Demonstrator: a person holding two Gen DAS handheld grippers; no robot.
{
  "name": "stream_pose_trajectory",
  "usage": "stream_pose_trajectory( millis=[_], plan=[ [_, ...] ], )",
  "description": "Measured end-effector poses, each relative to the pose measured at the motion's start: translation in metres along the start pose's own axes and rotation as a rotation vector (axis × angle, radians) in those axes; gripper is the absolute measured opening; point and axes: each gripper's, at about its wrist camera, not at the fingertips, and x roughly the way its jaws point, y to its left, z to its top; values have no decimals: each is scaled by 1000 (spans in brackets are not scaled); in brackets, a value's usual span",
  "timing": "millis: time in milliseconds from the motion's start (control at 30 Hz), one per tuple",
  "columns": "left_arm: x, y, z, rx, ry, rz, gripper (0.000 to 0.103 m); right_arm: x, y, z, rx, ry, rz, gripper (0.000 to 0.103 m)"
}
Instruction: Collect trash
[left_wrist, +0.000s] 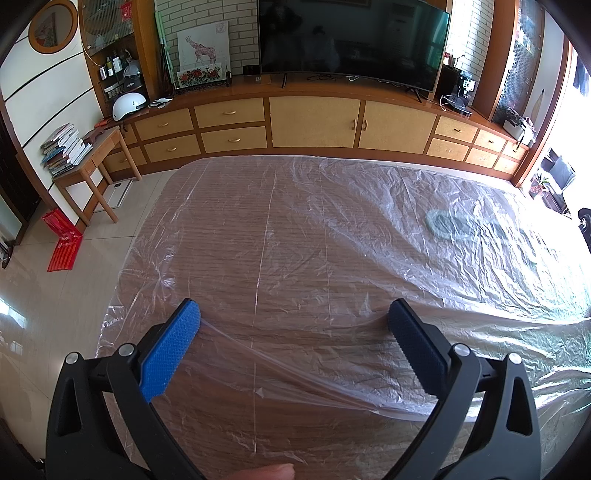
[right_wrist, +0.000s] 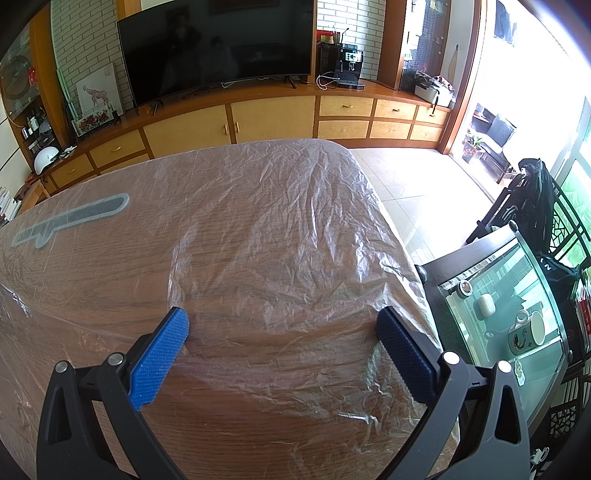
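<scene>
A clear, crinkled plastic sheet (left_wrist: 369, 229) covers the whole wooden table (left_wrist: 229, 258); it also shows in the right wrist view (right_wrist: 277, 229). A grey-blue flat shape (left_wrist: 450, 223) lies under the sheet, also seen in the right wrist view (right_wrist: 70, 219). My left gripper (left_wrist: 293, 314) is open, fingers low over the sheet's near left part, with a stretched fold running between them. My right gripper (right_wrist: 282, 321) is open, fingers close over the wrinkled sheet near the table's right end. Neither holds anything.
A long wooden cabinet (left_wrist: 314, 122) with a TV (left_wrist: 351, 37) stands beyond the table. A small side table with books (left_wrist: 74, 155) and a red bag (left_wrist: 64, 238) are left. A glass-topped dark table (right_wrist: 509, 314) with a mug stands right.
</scene>
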Motion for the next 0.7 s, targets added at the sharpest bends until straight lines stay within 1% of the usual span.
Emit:
stream_pose_trajectory(
  millis=[700],
  plan=[
    [1, 3, 0, -2, 0, 4, 102, 0, 1, 0, 0, 0, 0, 99]
  ],
)
